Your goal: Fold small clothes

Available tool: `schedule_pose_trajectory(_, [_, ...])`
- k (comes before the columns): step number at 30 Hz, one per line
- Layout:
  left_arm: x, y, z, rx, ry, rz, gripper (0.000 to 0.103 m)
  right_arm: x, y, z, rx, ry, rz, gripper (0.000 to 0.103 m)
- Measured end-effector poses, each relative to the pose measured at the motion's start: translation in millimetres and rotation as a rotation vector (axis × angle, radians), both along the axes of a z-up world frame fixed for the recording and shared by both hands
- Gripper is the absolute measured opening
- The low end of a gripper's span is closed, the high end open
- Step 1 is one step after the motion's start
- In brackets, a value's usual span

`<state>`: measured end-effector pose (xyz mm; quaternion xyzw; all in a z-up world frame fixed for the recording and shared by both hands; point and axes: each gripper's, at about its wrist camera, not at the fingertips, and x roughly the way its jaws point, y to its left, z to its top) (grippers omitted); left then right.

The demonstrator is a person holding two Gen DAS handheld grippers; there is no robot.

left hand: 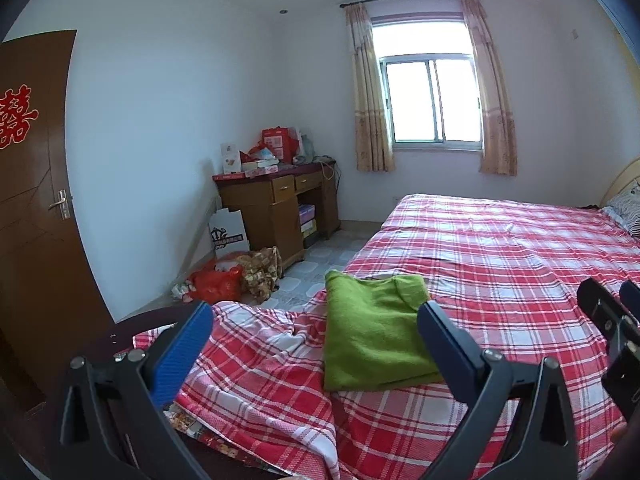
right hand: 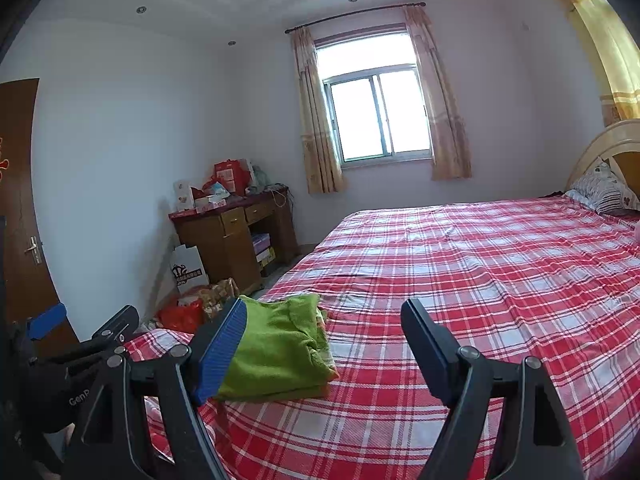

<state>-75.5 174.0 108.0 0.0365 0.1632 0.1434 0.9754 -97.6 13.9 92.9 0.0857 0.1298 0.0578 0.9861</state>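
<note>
A green garment [left hand: 372,332] lies folded into a thick rectangle near the foot corner of the bed, on the red plaid sheet [left hand: 500,248]. My left gripper [left hand: 316,308] hovers just short of it, jaws wide apart and holding nothing. In the right wrist view the same green garment [right hand: 276,348] sits behind the left finger [right hand: 220,348] of my right gripper [right hand: 326,306], which is open and empty above the sheet. The right gripper's fingers also show at the right edge of the left wrist view.
A wooden desk [left hand: 280,204] piled with boxes stands against the far wall beside the curtained window [left hand: 432,100]. A red bag [left hand: 216,284] and other bundles lie on the floor. A brown door [left hand: 32,200] is at the left. A pillow [right hand: 604,188] and the headboard [right hand: 600,144] are at the far right.
</note>
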Motion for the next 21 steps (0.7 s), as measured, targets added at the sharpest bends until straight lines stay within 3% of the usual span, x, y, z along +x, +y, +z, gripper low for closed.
schedule_pose_trajectory(14, [1.4,-2.6,-2.8,0.007,-0.011,-0.02,0.103,2.9,-1.7,-4.4,0.004,0.023,-0.019,0.08])
schedule_pose_trajectory(21, [7.8,0.2,-5.4,-0.014,0.023,-0.015,0.103,4.4,-3.7,-5.3,0.013,0.035,-0.022,0.08])
